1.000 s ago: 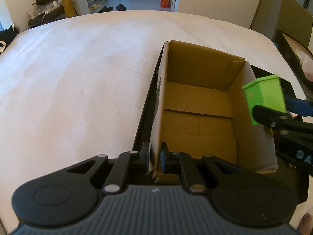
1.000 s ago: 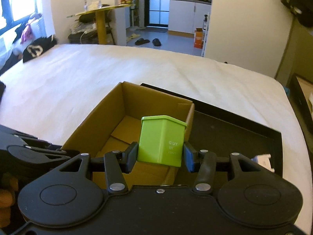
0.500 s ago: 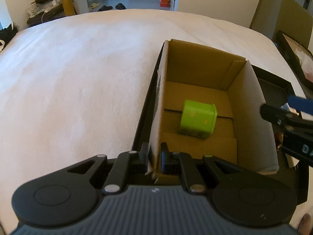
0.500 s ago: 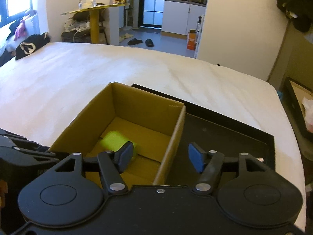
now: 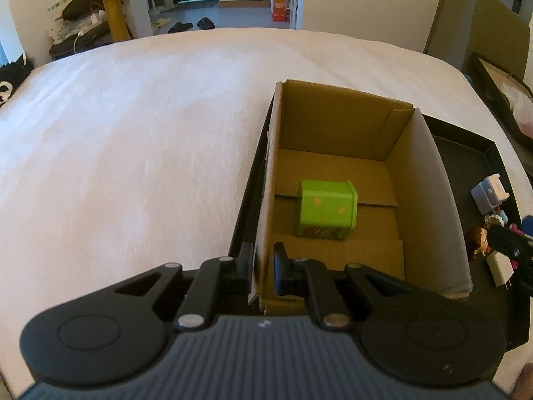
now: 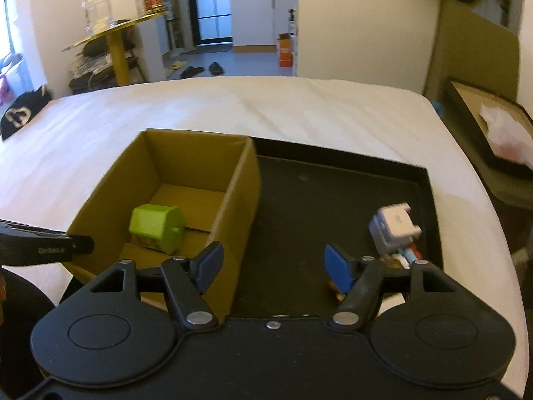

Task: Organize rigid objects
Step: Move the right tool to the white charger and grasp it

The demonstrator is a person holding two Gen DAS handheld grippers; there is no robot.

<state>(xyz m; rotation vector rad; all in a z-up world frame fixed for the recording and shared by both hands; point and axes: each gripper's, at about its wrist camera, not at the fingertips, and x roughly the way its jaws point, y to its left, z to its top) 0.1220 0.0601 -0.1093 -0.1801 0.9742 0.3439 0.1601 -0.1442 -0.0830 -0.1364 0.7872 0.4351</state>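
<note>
A green container (image 5: 327,211) lies on its side on the floor of the open cardboard box (image 5: 429,200); it also shows in the right wrist view (image 6: 156,229). My left gripper (image 5: 261,268) is shut on the box's near-left wall. My right gripper (image 6: 273,266) is open and empty, above the black tray (image 6: 319,200) to the right of the box (image 6: 245,193). A white-grey cube (image 6: 394,230) and small toys (image 6: 408,255) lie in the tray's right part, just beyond the right finger.
The box and tray rest on a white bed (image 5: 133,133). In the left wrist view a doll figure (image 5: 478,243) and a white block (image 5: 499,268) lie in the tray (image 5: 466,153). Another dark tray (image 6: 493,126) stands off the bed at the right.
My right gripper opened and let go of the green container, which dropped into the box and came to rest on its side. The right gripper then moved right over the tray.
</note>
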